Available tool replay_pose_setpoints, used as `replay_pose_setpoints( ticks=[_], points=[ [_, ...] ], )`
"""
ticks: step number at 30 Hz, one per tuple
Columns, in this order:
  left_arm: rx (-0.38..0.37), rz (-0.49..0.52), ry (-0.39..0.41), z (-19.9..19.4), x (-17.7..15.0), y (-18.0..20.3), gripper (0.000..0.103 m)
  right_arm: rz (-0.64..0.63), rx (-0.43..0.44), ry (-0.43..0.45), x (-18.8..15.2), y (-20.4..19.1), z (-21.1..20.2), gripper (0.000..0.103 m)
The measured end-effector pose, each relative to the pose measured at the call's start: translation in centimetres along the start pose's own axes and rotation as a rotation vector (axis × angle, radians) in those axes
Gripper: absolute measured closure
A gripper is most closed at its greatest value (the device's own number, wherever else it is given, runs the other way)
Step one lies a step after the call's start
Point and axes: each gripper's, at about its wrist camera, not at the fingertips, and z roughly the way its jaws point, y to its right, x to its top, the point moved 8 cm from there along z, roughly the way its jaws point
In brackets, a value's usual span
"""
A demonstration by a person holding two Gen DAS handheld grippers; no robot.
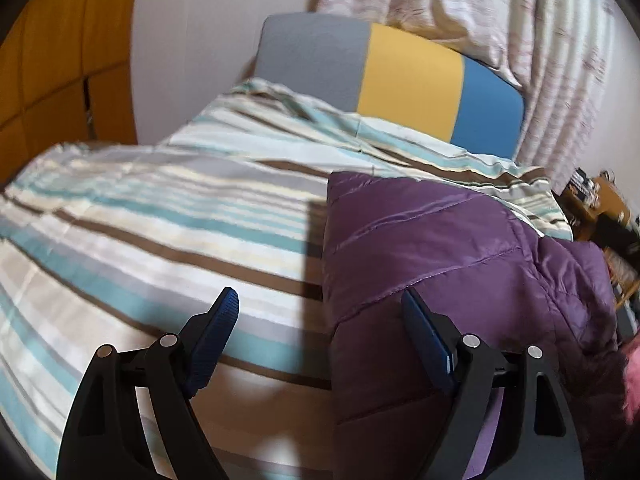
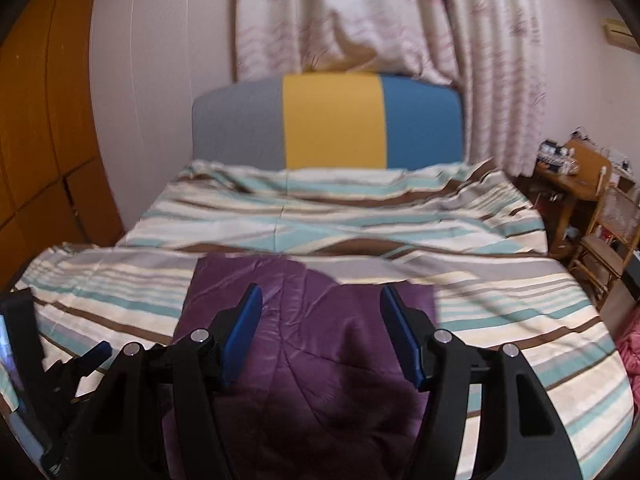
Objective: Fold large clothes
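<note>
A purple quilted jacket (image 2: 312,360) lies folded into a rough rectangle on the striped bed cover (image 2: 500,320). My right gripper (image 2: 320,296) hovers above its middle, open, with nothing between the blue pads. In the left wrist view the jacket (image 1: 440,240) fills the right side and its straight left edge runs between my fingers. My left gripper (image 1: 320,304) is open over that edge. Its right finger (image 1: 420,320) is above the purple fabric and its left finger (image 1: 224,316) above the bed cover. Neither pinches cloth. Part of the left gripper (image 2: 86,360) shows at the right wrist view's lower left.
The bed has a grey, yellow and blue headboard (image 2: 332,120) with patterned curtains (image 2: 360,20) behind it. A wooden wardrobe (image 2: 36,120) stands to the left. A wooden desk (image 2: 568,176) and chair (image 2: 612,236) stand to the right, with pink fabric (image 2: 630,352) below them.
</note>
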Motion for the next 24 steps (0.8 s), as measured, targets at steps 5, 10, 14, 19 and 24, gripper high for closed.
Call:
replay_pose_setpoints(
  ticks=[5,10,14,19,24],
  points=[
    [-0.023,0.010,0.007,-0.1,0.2,0.8,0.020,0.049,-0.058,-0.081,-3.2,2.5,3.2,0.047],
    [-0.040,0.047,0.010,0.2,0.2,2.2,0.020,0.095,-0.121,-0.112,-7.4,6.2,3.9,0.048],
    [-0.049,0.063,0.000,0.7,-0.1,2.9,0.020,0.103,-0.158,-0.102,-9.3,8.0,3.8,0.048],
    [-0.048,0.105,0.001,0.7,0.0,3.4,0.020,0.116,-0.157,-0.119,-10.2,8.9,3.8,0.048],
    [-0.010,0.085,-0.019,1.5,1.0,2.4,0.020,0.125,-0.104,-0.080,-6.3,7.6,1.3,0.048]
  ],
)
